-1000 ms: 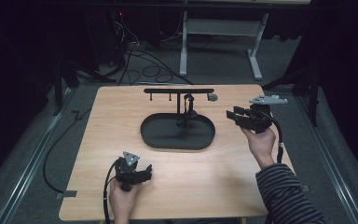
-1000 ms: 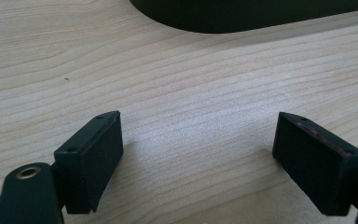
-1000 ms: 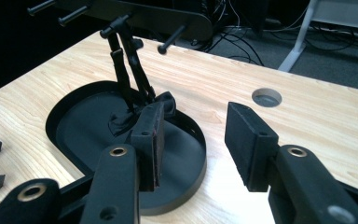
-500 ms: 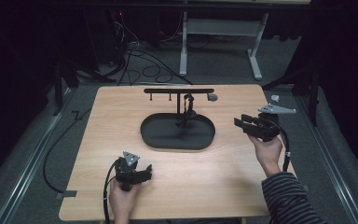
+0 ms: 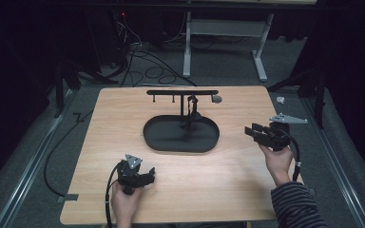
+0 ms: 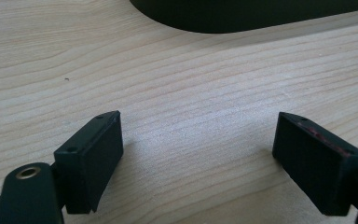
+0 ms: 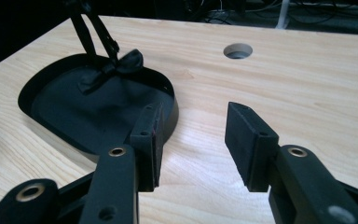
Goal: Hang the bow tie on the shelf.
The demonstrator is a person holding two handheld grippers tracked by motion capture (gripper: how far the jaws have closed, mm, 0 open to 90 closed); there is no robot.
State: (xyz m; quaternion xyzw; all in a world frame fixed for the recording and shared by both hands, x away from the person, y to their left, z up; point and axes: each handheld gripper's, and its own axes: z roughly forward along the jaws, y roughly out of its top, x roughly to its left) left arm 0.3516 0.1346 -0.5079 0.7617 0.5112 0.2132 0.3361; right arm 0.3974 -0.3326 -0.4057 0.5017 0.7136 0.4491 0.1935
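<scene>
A black oval tray point(image 5: 152, 137) sits mid-table with a T-shaped stand point(image 5: 182, 93) rising from it; a small black strap or bow point(image 7: 121, 65) hangs from the stand into the tray point(image 7: 37, 105). My left gripper point(image 5: 145, 176) rests low near the front edge, open, bare wood between its pads point(image 6: 93, 154), and the tray's rim point(image 6: 242, 18) lies ahead. My right gripper point(image 5: 253, 133) hovers at the table's right side, pointing left toward the tray. It is open, nothing between its pads point(image 7: 248, 140).
A round cable hole point(image 7: 237, 50) pierces the tabletop point(image 5: 228, 190) near the stand's far right end point(image 5: 216, 99). Cables and a desk frame point(image 5: 228, 42) lie on the floor beyond. A cable point(image 5: 57, 152) runs off the left edge.
My right hand has come down and toward the near side along the table's right edge. The left hand has stayed put.
</scene>
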